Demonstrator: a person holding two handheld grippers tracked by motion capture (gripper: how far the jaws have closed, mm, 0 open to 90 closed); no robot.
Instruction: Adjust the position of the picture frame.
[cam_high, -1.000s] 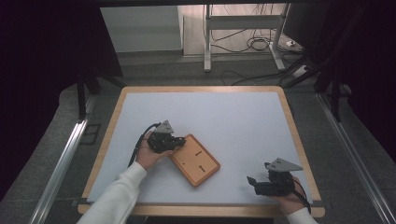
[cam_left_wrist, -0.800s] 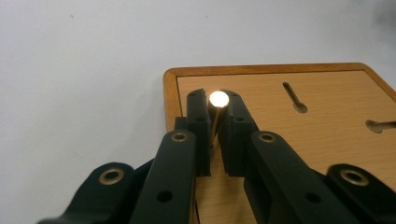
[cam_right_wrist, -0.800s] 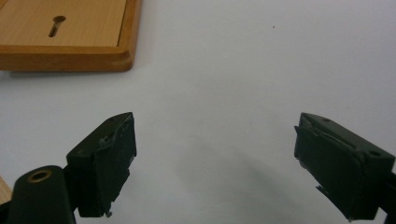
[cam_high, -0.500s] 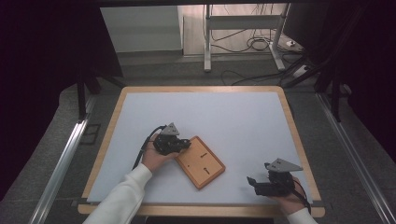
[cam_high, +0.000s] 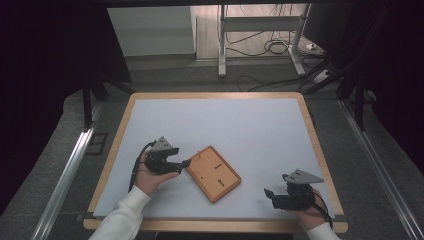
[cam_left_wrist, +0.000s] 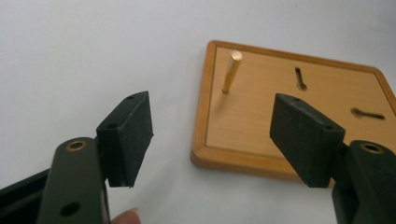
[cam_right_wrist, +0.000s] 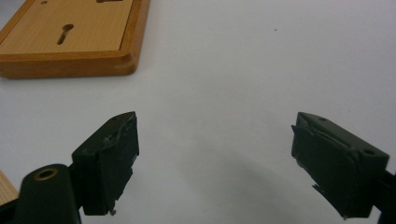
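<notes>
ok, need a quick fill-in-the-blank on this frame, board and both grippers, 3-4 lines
1. The wooden board lies on the ____ table mat.
2. A brass peg stands ____ in the board.
3. The left gripper has its jaws ____, with the board's corner between them.
4. The gripper farther from the board is the ____ gripper.

Missing words: white; upright; open; right

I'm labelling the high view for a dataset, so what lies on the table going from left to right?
left gripper → wooden board with its brass peg near the left corner → right gripper
</notes>
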